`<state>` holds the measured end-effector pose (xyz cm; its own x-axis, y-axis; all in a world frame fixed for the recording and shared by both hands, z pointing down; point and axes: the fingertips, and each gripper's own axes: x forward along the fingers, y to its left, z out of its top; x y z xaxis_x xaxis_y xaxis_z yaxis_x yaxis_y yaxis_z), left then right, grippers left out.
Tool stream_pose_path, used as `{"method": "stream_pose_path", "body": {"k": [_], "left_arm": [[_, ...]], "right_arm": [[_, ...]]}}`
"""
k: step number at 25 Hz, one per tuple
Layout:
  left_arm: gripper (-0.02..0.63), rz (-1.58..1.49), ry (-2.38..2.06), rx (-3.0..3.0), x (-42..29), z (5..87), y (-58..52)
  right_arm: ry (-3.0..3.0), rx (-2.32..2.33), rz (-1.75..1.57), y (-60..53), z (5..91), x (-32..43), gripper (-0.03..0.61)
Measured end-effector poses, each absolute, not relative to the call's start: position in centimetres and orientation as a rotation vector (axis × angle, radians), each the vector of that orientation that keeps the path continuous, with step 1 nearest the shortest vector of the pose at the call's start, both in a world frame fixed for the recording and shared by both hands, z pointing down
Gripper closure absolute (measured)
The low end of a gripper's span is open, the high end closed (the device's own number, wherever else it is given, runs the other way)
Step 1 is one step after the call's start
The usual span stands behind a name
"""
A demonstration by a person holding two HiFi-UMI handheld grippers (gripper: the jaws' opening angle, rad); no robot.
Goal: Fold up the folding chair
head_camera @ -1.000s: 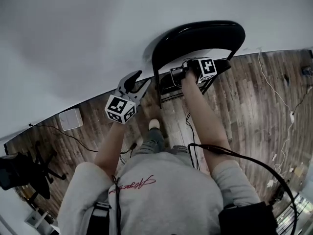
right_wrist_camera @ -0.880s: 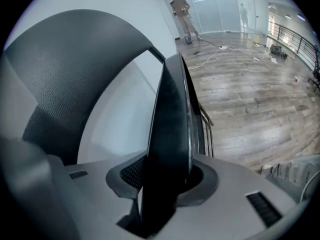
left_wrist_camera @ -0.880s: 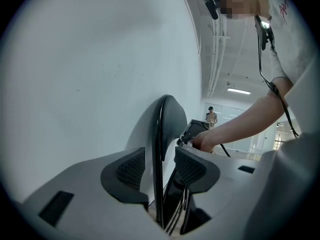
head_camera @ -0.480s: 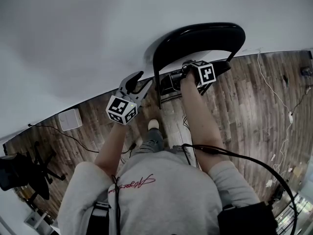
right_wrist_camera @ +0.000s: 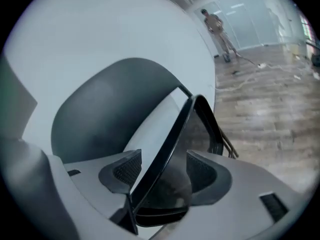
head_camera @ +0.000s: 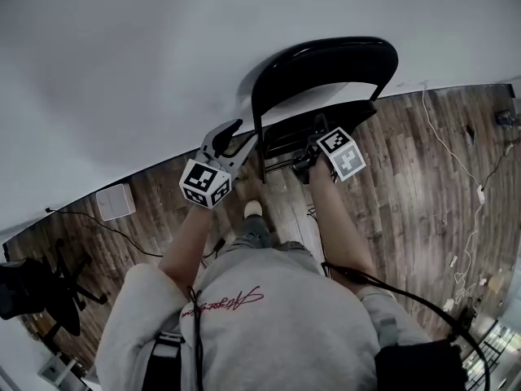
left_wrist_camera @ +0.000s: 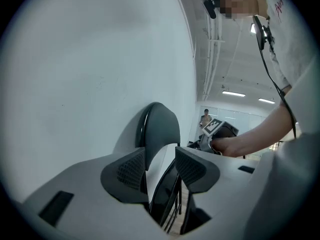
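Note:
The black folding chair stands against the white wall, its backrest [head_camera: 326,59] [left_wrist_camera: 161,126] [right_wrist_camera: 110,109] uppermost. Its seat [head_camera: 305,133] is swung up close to the backrest. My right gripper [head_camera: 308,157] [right_wrist_camera: 162,169] straddles the seat's front edge [right_wrist_camera: 170,134]. Its jaws have just been opening; the edge runs between the pads with gaps beside it. My left gripper [head_camera: 242,135] [left_wrist_camera: 161,168] is level beside the chair's left frame tube [head_camera: 259,137]. Both its pad faces show bare, and the folded frame [left_wrist_camera: 167,196] is seen through the gap.
A white wall [head_camera: 122,72] backs the chair. On the wooden floor are cables [head_camera: 456,161] at the right, a white box [head_camera: 116,200] by the wall at the left, and a black office chair [head_camera: 32,287]. My foot [head_camera: 254,208] is just before the folding chair.
My right gripper has risen, rolled and drawn back toward me, and its jaws have widened. The seat has tipped up toward the backrest. The left gripper has barely moved.

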<state>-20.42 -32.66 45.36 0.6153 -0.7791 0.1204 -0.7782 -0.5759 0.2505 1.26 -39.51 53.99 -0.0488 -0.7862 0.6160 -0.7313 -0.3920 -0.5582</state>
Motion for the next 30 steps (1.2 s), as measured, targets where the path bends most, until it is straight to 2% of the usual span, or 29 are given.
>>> {"method": "stream_pose_path", "body": {"k": [7, 10, 11, 12, 13, 14, 16, 23, 26, 30], "left_arm": [[0.413, -0.108, -1.265, 2.628, -15.9, 41.3, -29.3], [0.413, -0.198, -1.321, 2.637, -14.2, 38.9, -27.1], [0.413, -0.222, -1.352, 2.633, -13.9, 38.2, -26.3], [0.414, -0.242, -1.381, 2.628, -13.5, 37.6, -25.5], [0.413, -0.262, -1.405, 2.626, -13.0, 36.9, -24.6], [0.414, -0.283, -1.422, 2.626, -12.5, 36.3, -23.6], [0.419, -0.323, -1.453, 2.638, -11.4, 34.9, -21.4], [0.561, -0.410, -1.573, 2.652, -8.6, 31.5, -13.9], [0.595, -0.410, -1.599, 2.652, -7.8, 30.9, -11.3], [0.598, -0.381, -1.644, 2.635, -7.0, 30.6, -8.9]], "right_arm": [[2.376, -1.974, -0.653, -35.2, 42.1, -0.2, 0.316], [2.493, -1.859, -0.433, -31.8, 37.8, -1.4, 0.323], [2.505, -1.845, -0.382, -30.7, 36.8, -1.4, 0.339], [2.510, -1.843, -0.328, -29.5, 35.8, -1.3, 0.409], [2.512, -1.840, -0.272, -28.2, 34.8, -1.1, 0.514], [2.520, -1.827, -0.221, -26.9, 33.8, -0.9, 0.529], [2.552, -1.775, -0.134, -24.5, 32.1, -0.9, 0.536], [2.662, -1.591, -0.059, -16.5, 30.1, -0.8, 0.561], [2.675, -1.553, -0.052, -13.9, 29.7, -0.5, 0.561], [2.698, -1.511, -0.039, -11.0, 29.5, -0.4, 0.561]]}}
